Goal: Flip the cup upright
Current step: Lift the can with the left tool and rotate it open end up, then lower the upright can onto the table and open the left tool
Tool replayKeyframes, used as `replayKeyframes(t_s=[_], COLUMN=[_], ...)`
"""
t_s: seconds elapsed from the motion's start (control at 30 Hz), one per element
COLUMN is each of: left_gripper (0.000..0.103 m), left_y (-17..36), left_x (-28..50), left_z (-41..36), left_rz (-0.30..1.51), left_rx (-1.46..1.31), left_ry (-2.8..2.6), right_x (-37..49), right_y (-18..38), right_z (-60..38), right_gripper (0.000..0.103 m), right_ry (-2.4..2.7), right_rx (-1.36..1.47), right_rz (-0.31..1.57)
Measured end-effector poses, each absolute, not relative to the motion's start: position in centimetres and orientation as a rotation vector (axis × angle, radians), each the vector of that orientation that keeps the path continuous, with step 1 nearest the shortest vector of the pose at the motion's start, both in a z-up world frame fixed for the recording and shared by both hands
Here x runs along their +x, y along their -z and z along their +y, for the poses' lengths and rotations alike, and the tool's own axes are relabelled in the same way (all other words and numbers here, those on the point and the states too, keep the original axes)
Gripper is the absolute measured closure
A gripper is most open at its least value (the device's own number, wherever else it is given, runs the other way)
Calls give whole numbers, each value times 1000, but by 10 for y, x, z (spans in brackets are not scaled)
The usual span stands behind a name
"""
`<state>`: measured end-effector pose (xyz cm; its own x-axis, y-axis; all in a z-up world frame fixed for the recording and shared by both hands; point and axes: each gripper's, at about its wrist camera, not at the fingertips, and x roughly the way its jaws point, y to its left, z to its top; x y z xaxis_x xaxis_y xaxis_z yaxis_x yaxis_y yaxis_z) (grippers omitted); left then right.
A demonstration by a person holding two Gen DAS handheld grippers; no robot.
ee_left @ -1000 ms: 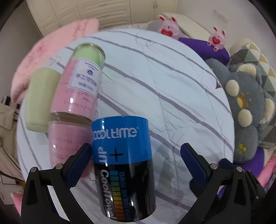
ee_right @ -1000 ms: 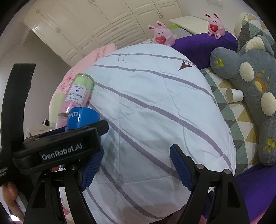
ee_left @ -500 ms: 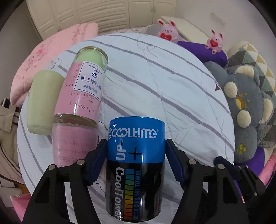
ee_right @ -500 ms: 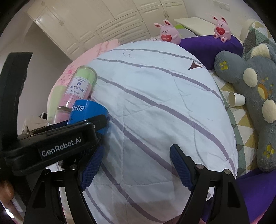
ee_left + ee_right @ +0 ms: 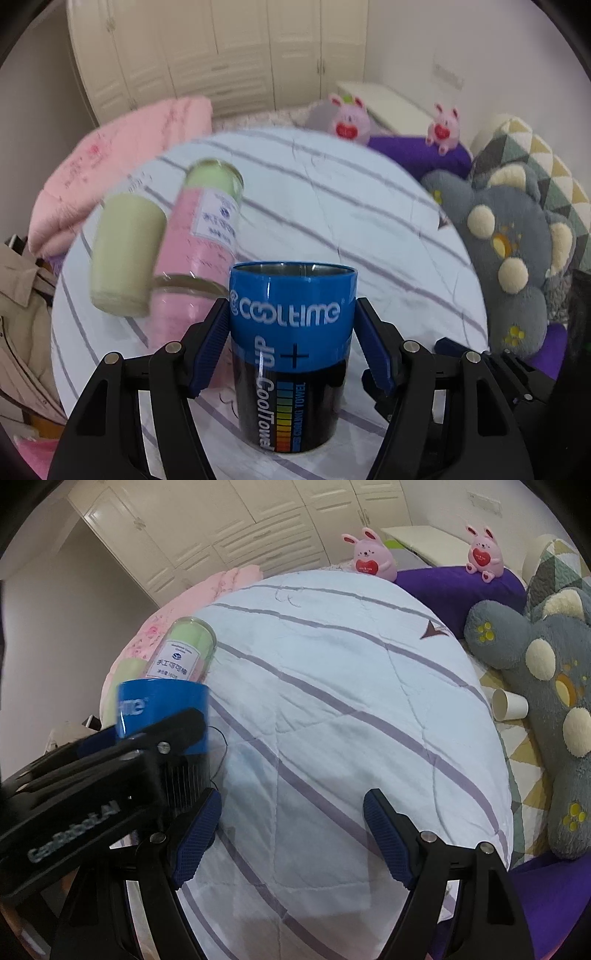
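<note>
A blue and black "COOLTIME" cup [image 5: 291, 350] stands between the pads of my left gripper [image 5: 291, 343], rim upward, its base on or just above the striped quilt [image 5: 332, 206]. The blue pads press both sides of it. In the right wrist view the cup [image 5: 162, 709] shows at the left behind the left gripper's black body. My right gripper [image 5: 291, 834] is open and empty over the quilt.
A pink and green jar [image 5: 207, 236] and a pale green cup [image 5: 125, 254] lie on the quilt behind left. A grey plush [image 5: 517, 266], two pink bunny toys [image 5: 347, 122], a purple cushion [image 5: 461, 590] and a paper cup [image 5: 509, 703] are at the right.
The left gripper closed on the cup and tipped up with it, so the open rim now shows on top. The right gripper stayed open and barely moved.
</note>
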<state>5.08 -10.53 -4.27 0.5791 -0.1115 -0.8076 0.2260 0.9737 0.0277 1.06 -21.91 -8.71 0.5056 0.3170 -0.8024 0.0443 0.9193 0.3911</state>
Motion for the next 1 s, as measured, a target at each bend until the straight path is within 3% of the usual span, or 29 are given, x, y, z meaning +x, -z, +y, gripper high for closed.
replayKeyframes(t_s=[0.33,0.8,0.83,0.9,1.0], left_gripper=[35,34,33,16,9], left_y=[32,34,34,32,29], left_x=[35,22,21,20,20], left_z=[-86,-75,-75,-73,-69], left_rz=[804,800,799,791,781], left_rx=[59,51,53,57,41], left_ry=[219,246,249,241,238], right_x=[16,14,14,12,9], right_y=[82,85,84,83,79], right_z=[-207,-201,-200,-198,-195], right_gripper=[22,22,22,22,22], right_ry=[-166,-157,-158,-162,-180], right_rx=[336,295,294,288,279], right_rz=[999,1027,1030,1027,1014])
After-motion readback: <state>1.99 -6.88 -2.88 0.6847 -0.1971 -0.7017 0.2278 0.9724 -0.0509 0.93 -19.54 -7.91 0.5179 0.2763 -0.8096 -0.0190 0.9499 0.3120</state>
